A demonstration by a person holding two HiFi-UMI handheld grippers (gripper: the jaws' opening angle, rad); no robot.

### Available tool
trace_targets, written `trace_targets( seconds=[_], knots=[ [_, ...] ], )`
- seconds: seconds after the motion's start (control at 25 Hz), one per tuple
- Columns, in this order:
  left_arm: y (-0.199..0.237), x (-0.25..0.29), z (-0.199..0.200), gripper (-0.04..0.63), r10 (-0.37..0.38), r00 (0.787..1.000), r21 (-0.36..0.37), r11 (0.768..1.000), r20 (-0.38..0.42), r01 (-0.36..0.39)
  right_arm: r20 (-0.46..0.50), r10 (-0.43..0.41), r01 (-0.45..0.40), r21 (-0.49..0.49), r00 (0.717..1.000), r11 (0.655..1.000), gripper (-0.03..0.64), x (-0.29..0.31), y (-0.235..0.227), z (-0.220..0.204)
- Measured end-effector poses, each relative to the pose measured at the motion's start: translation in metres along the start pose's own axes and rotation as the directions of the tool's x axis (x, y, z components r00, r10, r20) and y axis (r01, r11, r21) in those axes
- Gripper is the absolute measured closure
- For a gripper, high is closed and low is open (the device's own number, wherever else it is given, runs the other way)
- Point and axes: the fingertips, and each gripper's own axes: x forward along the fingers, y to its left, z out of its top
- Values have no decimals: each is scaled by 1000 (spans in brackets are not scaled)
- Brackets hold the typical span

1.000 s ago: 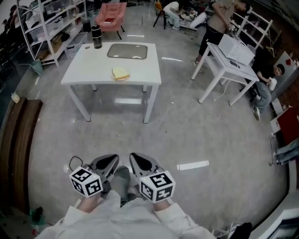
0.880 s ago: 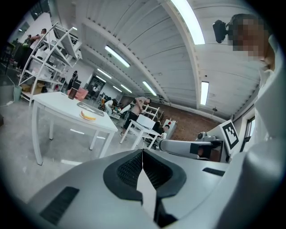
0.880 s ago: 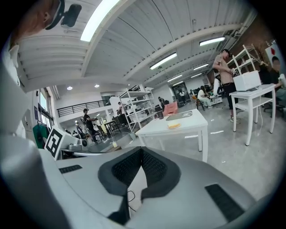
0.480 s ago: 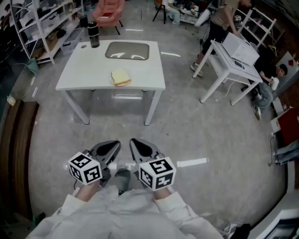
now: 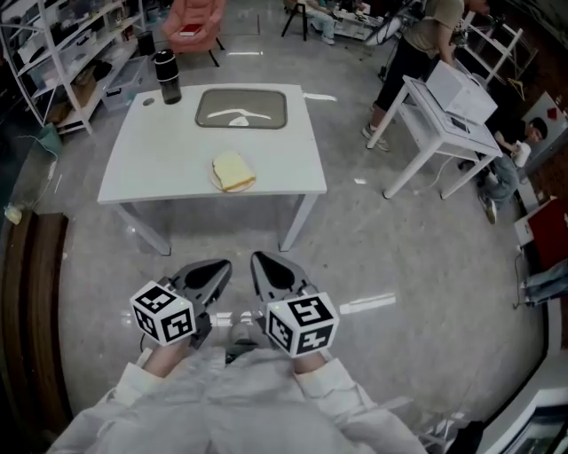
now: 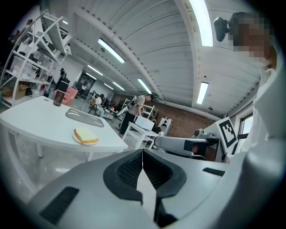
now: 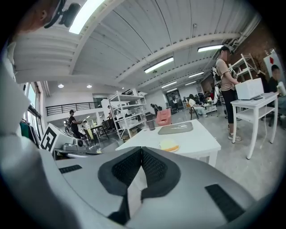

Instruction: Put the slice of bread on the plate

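Both the left gripper (image 5: 213, 270) and the right gripper (image 5: 266, 266) are hanging closed, empty; the slice of bread (image 5: 233, 170) is lying straight ahead, well apart, on the counter (image 5: 133, 168), seemingly already on a plate (image 6: 85, 143).

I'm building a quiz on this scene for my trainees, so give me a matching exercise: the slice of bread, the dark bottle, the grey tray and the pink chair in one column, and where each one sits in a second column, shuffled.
Column one:
1. slice of bread
2. dark bottle
3. grey tray
4. pink chair

Column two:
A. on the floor beyond the table
B. on the plate, nearer the table's front edge
C. at the table's far left corner
D. flat on the table's far side, about midway across

Pairs: 1-B, 2-C, 3-D, 4-A
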Motion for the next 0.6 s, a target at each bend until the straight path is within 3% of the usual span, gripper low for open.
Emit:
trace_targets(
  seconds=[0.28,0.6],
  knots=[
    [29,19,6,584,-52,998,-30,998,-32,51,-49,-7,7,3,999,1000,601,44,-1,0],
    [72,39,12,584,-23,999,-68,997,-37,21,-85,-33,34,15,996,999,601,79,-31,1]
  ],
)
